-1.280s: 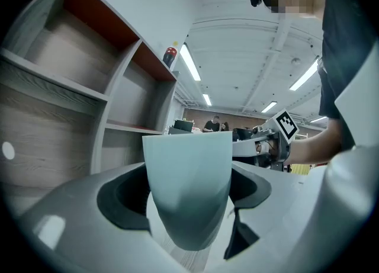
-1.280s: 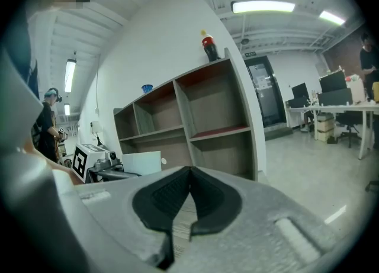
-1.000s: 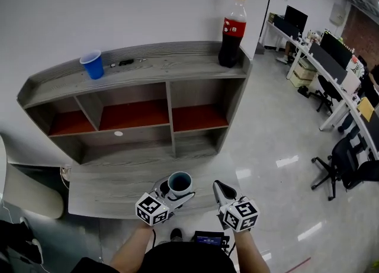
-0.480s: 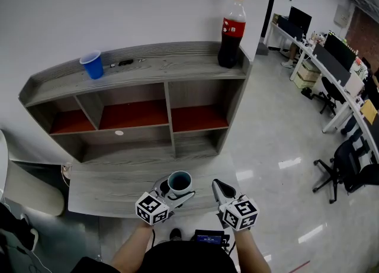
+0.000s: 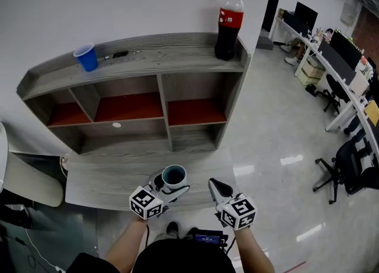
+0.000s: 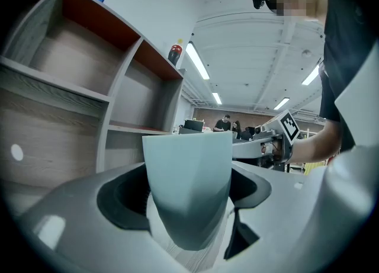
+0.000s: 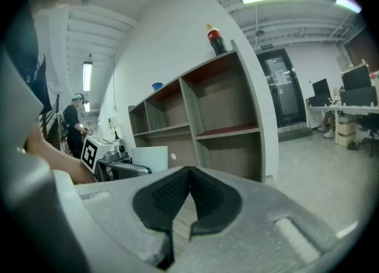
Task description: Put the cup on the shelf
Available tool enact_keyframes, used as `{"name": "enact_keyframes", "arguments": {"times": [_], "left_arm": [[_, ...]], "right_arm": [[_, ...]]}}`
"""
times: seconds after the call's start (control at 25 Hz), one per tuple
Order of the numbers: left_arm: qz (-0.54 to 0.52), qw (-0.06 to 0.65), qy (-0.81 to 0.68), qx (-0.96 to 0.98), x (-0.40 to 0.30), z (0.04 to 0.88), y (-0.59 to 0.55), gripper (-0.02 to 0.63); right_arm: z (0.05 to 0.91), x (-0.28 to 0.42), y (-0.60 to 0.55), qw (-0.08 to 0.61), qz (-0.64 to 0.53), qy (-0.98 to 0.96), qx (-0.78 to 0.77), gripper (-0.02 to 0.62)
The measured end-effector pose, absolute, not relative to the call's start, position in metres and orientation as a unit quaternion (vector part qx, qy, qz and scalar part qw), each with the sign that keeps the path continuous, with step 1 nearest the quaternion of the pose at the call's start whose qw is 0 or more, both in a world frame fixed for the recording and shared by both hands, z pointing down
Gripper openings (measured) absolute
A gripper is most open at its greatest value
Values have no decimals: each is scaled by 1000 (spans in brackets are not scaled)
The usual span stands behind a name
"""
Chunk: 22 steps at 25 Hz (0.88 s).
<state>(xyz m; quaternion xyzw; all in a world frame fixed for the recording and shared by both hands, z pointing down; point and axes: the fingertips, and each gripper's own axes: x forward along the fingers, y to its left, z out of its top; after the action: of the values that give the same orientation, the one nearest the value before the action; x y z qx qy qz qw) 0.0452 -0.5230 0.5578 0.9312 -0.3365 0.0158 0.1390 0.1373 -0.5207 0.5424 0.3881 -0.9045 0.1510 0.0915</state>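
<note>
In front of the grey shelf [image 5: 166, 58], over its low ledge [image 5: 100, 184], the left gripper [image 5: 168, 187] pinches the cup [image 5: 174, 174], the right gripper [image 5: 216, 186] is pressed together empty, so only the placing seems left

Cup gripped, upright.
We see the pale teal cup [image 5: 174, 174] upright in the left gripper [image 5: 172, 188] jaws, over the grey shelf [image 5: 177, 58] unit's low front board.
</note>
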Motion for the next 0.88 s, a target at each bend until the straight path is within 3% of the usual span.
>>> {"name": "enact_keyframes", "arguments": {"times": [0.44, 0.88], "left_arm": [[22, 125, -360, 924, 64, 565, -566, 383], [28, 87, -388, 917, 76, 597, -651, 383]], "right_arm": [[555, 141, -551, 120, 129, -932, 318, -3], [589, 124, -624, 105, 125, -929, 332, -3]]}}
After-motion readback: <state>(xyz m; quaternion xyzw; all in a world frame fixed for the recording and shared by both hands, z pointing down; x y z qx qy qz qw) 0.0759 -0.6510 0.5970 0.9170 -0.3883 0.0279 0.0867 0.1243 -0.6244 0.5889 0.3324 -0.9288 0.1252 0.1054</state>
